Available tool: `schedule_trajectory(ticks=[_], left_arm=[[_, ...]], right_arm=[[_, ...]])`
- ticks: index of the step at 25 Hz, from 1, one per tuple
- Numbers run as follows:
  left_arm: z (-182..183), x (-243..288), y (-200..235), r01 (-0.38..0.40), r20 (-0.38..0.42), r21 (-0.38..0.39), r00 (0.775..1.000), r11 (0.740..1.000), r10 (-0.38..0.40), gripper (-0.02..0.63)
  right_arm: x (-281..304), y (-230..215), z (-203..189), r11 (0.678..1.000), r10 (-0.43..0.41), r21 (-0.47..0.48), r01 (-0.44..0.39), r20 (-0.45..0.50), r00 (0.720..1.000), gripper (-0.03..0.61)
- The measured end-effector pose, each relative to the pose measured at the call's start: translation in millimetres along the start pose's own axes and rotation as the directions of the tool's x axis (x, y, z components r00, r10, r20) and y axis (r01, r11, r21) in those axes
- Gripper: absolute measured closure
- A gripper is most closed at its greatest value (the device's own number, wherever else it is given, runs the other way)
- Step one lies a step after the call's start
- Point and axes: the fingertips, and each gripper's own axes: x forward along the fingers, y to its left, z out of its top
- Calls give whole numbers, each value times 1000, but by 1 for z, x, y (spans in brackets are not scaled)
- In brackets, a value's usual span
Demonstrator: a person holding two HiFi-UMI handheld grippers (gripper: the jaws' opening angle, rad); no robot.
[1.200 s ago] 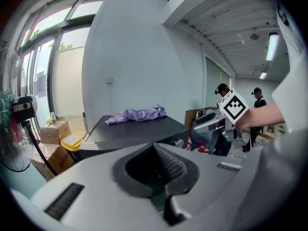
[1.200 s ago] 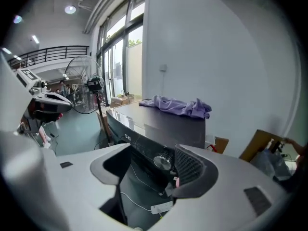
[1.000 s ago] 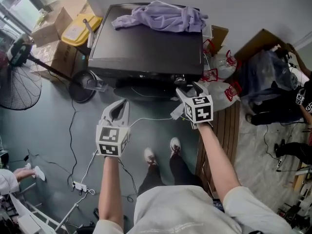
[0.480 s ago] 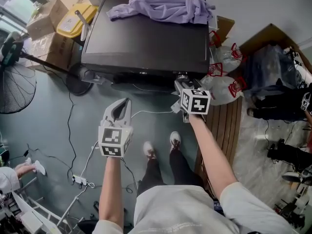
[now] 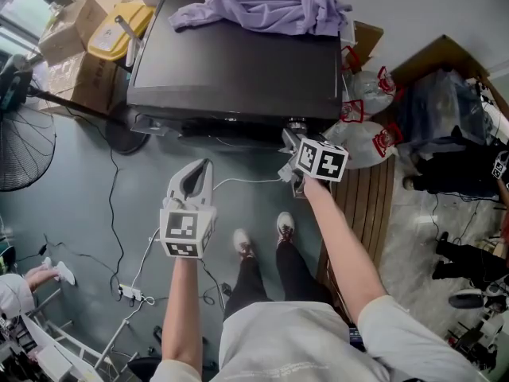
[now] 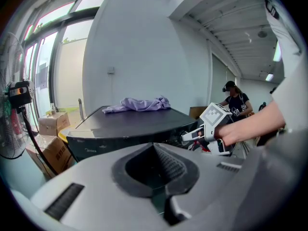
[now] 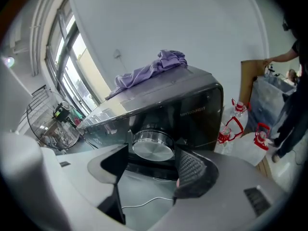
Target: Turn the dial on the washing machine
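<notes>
Framing the silver dial on the washing machine with the right hand-held gripper, jaws just spread wide, for a turning pinch; parking the closed, empty left hand-held gripper aside.

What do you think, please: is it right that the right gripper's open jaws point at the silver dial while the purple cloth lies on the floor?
Not quite: the head view shows the purple cloth on top of the washing machine, not the floor. The right gripper points its open jaws, which have just been opening, at the silver dial framed between them.
</notes>
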Motion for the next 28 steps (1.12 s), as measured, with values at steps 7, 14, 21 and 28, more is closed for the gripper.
schedule_trajectory(ticks=[7, 14, 21, 28], left_arm=[[3, 0, 1, -11, 24, 56, 1000, 998, 10, 598], [4, 7, -3, 10, 32, 22, 999, 1000, -11, 598], [1, 10, -5, 15, 33, -4, 999, 1000, -15, 598], [5, 7, -6, 12, 51, -29, 999, 1000, -10, 598]], right_arm=[[3, -3, 0, 989, 67, 134, -67, 3, 998, 295], [2, -2, 0, 952, 155, 262, -157, 27, 988, 295], [1, 0, 2, 893, 249, 367, -261, 81, 965, 295], [1, 1, 2, 850, 302, 416, -323, 119, 946, 295]])
